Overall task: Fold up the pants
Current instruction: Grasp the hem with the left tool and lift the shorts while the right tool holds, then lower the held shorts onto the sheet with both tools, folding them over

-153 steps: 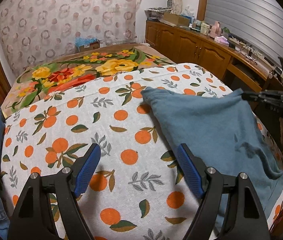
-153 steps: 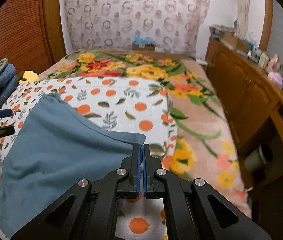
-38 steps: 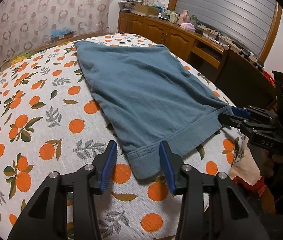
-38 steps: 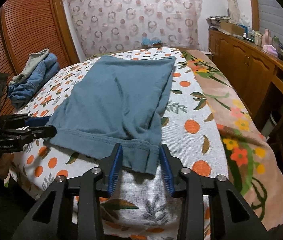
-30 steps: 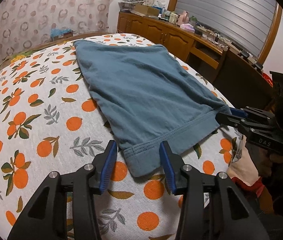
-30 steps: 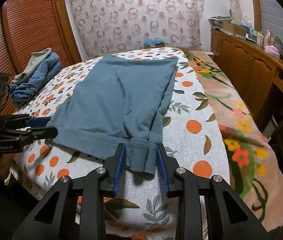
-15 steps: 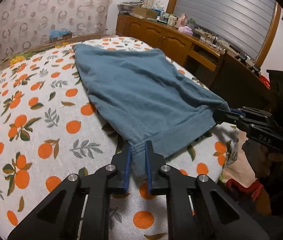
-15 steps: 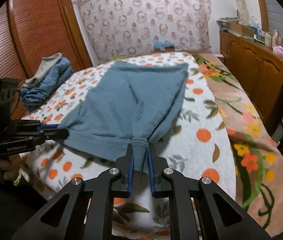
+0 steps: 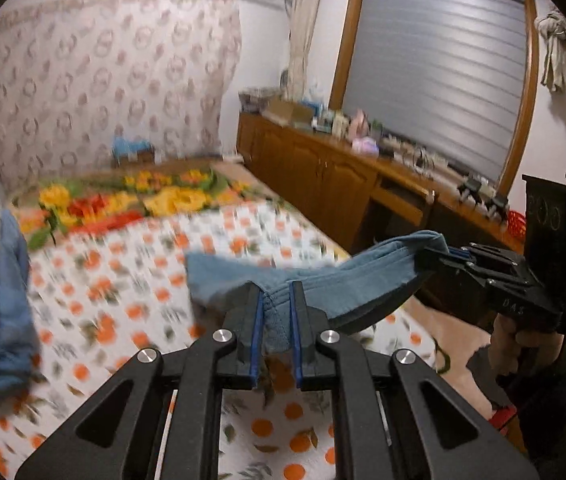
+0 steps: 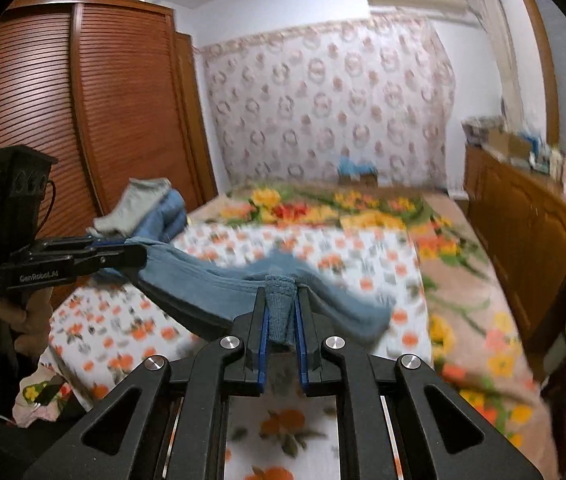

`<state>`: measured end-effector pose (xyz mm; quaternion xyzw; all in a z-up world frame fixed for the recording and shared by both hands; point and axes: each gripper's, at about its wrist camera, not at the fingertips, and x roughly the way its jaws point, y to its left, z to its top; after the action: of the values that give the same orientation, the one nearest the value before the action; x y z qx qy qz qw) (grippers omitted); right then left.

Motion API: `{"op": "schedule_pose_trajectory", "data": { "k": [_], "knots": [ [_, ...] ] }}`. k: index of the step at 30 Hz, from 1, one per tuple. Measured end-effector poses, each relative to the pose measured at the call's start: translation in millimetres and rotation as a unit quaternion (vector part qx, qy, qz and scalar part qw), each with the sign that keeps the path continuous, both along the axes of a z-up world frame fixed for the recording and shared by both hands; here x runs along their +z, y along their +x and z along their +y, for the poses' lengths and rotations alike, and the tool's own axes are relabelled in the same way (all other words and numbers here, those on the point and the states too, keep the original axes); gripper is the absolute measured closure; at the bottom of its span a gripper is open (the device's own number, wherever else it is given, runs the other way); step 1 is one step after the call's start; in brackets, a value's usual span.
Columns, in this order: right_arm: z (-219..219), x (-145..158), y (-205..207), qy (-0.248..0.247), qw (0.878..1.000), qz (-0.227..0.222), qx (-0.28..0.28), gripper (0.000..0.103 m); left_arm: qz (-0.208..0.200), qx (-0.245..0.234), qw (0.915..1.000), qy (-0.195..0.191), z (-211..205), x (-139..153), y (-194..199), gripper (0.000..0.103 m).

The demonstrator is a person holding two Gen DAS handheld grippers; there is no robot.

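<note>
Left gripper (image 9: 276, 322) and right gripper (image 10: 282, 322) are each clamped on a corner of the pants (image 9: 347, 284) hem. That edge is raised off the orange-print bedspread (image 9: 131, 280) — fold lift in progress. Next move, likely: carry both corners forward together — keep the edge taut.

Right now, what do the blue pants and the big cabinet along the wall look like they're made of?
Blue pants: soft matte cloth, likely cotton knit; the stitched hem sags limply between both tongs. Cabinet: brown wood or veneer with a slight sheen, judging by raised-panel doors and small knobs.
</note>
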<state>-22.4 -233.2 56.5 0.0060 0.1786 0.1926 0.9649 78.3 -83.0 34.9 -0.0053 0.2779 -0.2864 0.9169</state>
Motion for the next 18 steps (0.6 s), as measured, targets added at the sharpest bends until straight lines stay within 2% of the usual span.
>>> {"op": "schedule_pose_trajectory", "data": {
  "k": [9, 13, 18],
  "knots": [
    [29.1, 61.7, -11.8, -0.008, 0.997, -0.063, 0.038, 0.092, -0.067, 0.032, 0.997, -0.023, 37.9, 63.3, -7.5, 0.09],
    [38.5, 67.3, 0.0, -0.016, 0.996, -0.071, 0.051, 0.092, -0.073, 0.05, 0.9958, -0.024, 52.3, 70.1, 4.3, 0.09],
    [39.0, 63.2, 45.4, -0.023, 0.996, -0.052, 0.061, 0.092, -0.067, 0.079, 0.9945, -0.008, 65.0, 64.1, 43.1, 0.09]
  ]
}}
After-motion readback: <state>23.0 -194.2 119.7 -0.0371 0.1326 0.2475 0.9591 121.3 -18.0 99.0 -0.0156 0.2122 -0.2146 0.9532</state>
